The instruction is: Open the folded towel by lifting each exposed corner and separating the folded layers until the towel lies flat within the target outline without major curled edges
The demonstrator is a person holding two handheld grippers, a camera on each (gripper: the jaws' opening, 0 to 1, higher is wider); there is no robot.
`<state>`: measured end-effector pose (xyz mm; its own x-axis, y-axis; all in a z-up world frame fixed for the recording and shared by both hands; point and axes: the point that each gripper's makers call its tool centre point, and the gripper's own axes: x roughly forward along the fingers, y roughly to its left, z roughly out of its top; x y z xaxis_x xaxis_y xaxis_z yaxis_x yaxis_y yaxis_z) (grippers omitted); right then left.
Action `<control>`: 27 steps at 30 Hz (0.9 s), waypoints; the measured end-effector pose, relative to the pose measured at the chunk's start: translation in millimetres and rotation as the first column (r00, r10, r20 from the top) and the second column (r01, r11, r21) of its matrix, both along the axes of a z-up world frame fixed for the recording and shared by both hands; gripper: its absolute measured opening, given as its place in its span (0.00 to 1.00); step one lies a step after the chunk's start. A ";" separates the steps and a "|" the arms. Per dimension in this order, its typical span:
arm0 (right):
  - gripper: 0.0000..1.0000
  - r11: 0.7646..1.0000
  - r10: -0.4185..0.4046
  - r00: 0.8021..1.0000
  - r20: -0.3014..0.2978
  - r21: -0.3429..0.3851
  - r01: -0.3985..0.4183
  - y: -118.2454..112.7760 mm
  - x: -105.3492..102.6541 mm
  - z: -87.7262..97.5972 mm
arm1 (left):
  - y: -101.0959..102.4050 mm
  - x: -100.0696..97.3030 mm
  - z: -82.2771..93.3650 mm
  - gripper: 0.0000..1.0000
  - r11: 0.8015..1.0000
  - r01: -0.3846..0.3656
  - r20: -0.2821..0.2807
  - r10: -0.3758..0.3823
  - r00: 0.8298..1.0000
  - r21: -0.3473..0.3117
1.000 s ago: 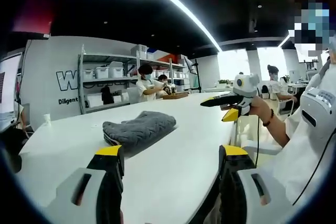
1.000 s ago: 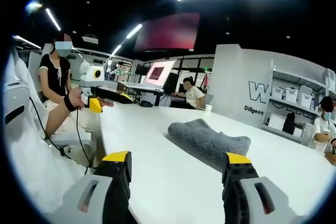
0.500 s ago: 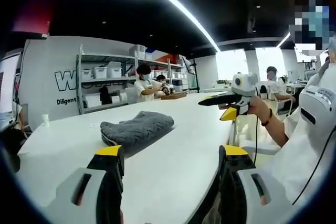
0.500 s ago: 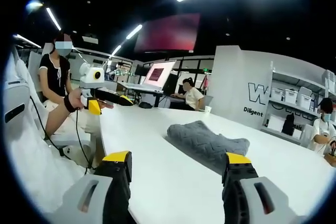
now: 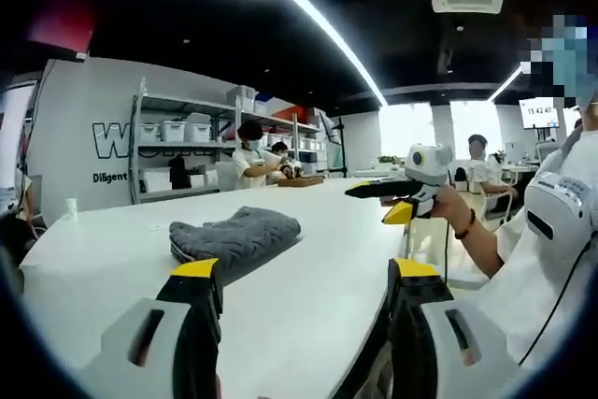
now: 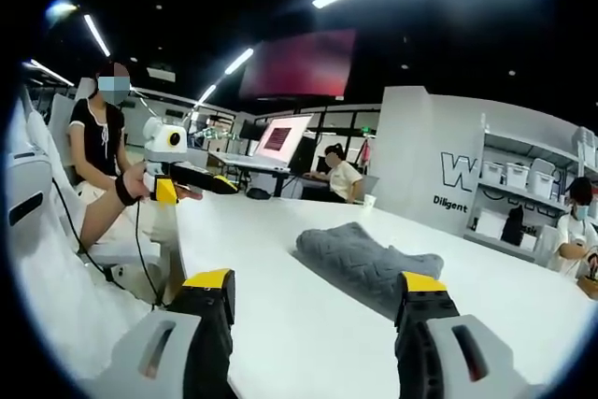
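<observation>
My left claw (image 5: 304, 273) and right claw (image 6: 316, 285) both hung released over the white bench (image 5: 318, 231), grasping nothing. The folded grey towel (image 5: 234, 238) lay at 11 o'clock from my left claw, at 1 o'clock from my right (image 6: 369, 261), nothing between. Shelves (image 5: 177, 151) and people stood beyond. Since a second ago the towel sat slightly lower in both views. Bare bench surrounded it.

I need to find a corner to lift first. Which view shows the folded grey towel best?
The right gripper view: the towel spreads wider there, its length and quilted top visible. The left gripper view shows it end-on and smaller, with layered folds at its near edge.
</observation>
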<state>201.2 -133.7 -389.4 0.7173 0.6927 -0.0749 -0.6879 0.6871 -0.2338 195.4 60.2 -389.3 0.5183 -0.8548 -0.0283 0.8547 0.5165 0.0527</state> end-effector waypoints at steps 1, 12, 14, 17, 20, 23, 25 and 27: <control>0.68 1.000 0.000 1.000 -0.001 0.001 0.000 0.0 0.1 -0.2 | 0.4 0.5 -1.0 0.70 1.000 -0.004 -0.002 0.004 1.000 0.009; 0.68 1.000 -0.009 1.000 0.000 0.004 0.009 -2.5 1.8 0.1 | 5.1 3.3 1.3 0.70 1.000 -0.018 0.000 0.018 1.000 0.006; 0.68 1.000 -0.006 1.000 -0.005 0.000 0.006 -1.5 1.4 -2.2 | 6.5 3.4 3.2 0.70 1.000 -0.020 0.002 0.020 1.000 -0.003; 0.68 1.000 -0.011 1.000 -0.006 0.000 0.011 -2.4 1.8 -2.5 | 8.3 4.7 4.4 0.70 1.000 -0.022 0.003 0.023 1.000 -0.010; 0.68 1.000 -0.012 1.000 -0.002 0.004 0.012 -3.1 1.8 -1.3 | 9.8 7.3 3.1 0.70 0.999 -0.033 0.002 0.033 0.999 -0.003; 0.68 1.000 -0.013 1.000 -0.003 0.001 0.013 -3.8 2.7 -1.7 | 8.9 9.6 4.5 0.71 0.999 -0.041 0.014 0.041 0.999 0.005; 0.67 1.000 -0.016 1.000 -0.003 0.000 0.016 -4.5 3.6 -1.4 | 8.3 10.2 6.8 0.71 0.999 -0.041 0.020 0.041 0.999 -0.005; 0.67 1.000 -0.014 1.000 -0.001 0.001 0.014 -4.6 3.9 -0.3 | 7.7 10.8 7.9 0.71 0.999 -0.038 0.018 0.039 0.999 -0.011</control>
